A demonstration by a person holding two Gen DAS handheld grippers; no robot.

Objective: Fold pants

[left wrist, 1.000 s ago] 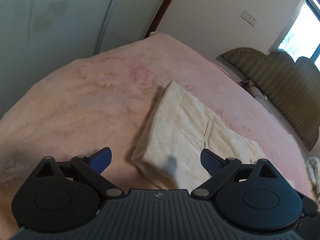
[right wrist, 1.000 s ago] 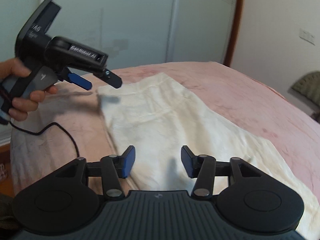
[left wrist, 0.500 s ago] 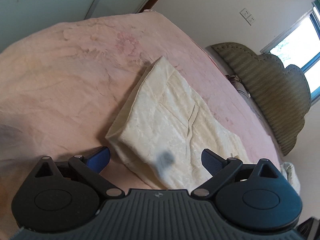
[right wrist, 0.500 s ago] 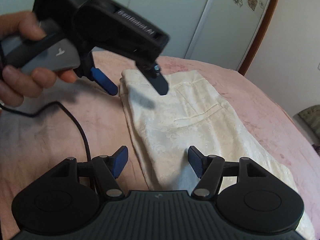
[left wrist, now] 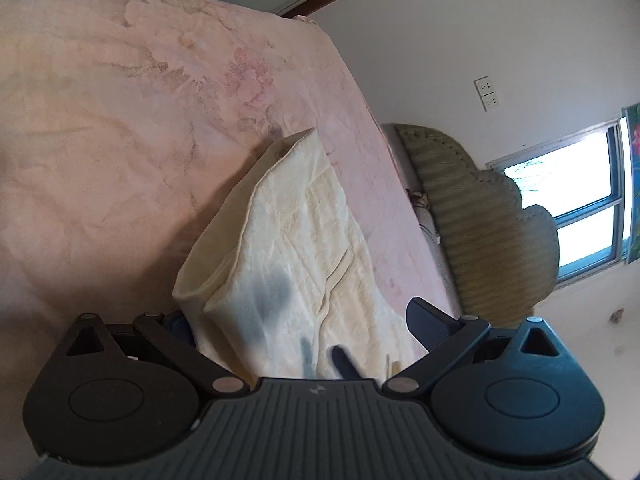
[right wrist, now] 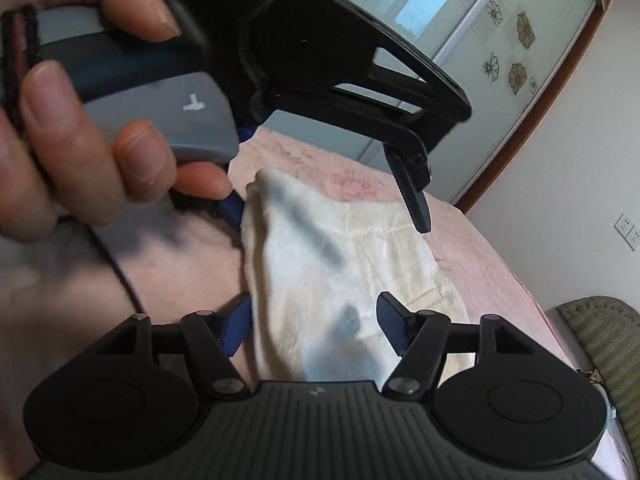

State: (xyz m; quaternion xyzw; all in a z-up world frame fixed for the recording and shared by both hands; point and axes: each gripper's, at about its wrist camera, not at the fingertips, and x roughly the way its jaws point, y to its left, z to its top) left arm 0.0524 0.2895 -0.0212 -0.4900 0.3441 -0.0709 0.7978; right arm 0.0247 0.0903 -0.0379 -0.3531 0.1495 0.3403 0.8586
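In the left wrist view, the cream pants [left wrist: 304,248] lay folded lengthwise on the pink bedspread [left wrist: 100,120], their open waistband end lifted slightly and reaching back between the spread fingers of the left gripper [left wrist: 298,326]. The fabric's near edge covered most of the left-hand blue pad [left wrist: 178,324], while the right-hand pad [left wrist: 426,326] stood over the cloth's far side, so the jaws were wide apart with the pants corner set between them and nothing pinched. The gripper pointed down along the length of the garment toward the far side of the bed, with an olive ribbed headboard [left wrist: 480,216] and a window [left wrist: 576,200] off to the right. In the right wrist view, the same pants [right wrist: 340,264] ran from the top of the bed toward the camera and passed between the parted fingers of the right gripper [right wrist: 314,324]; its left pad [right wrist: 236,326] sat at the cloth's edge and its right pad [right wrist: 394,326] over the fabric, open and clamping nothing. Above, the person's left hand [right wrist: 80,120] wrapped the grey handle of the left gripper [right wrist: 332,208], which tilted downward over the waistband corner, one dark finger [right wrist: 414,196] hanging just above the cloth and the other beside the bunched edge.
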